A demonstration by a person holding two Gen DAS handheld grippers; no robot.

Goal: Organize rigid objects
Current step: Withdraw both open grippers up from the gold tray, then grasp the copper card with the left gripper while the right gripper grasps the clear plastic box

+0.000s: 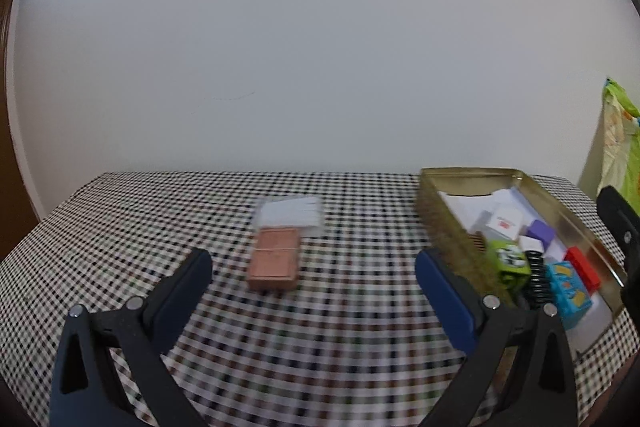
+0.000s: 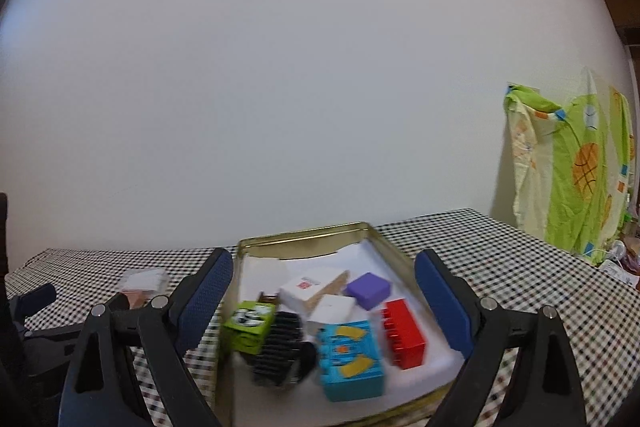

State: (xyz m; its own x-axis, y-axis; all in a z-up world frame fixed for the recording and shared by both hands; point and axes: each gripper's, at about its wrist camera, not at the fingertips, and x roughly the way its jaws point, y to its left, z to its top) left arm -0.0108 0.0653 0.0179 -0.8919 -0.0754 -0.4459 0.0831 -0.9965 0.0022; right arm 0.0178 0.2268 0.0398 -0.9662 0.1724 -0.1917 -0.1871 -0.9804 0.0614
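Left tongs and right tongs, both spread wide, empty. Tin toward the table's right edge holds most items; pink block lies mid-table. Judged step: reaching; next, close on the block.

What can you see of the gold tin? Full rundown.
The tin is a shallow rectangular tray with low walls, gold-coloured and shiny like metal, open, no lid in view. It sits flat on the checked cloth, at the table's right side. A white sheet lines the floor. Inside lie a green box, black ribbed part, blue box, red block, purple cube and white boxes. The open right gripper straddles it; contact is unclear.
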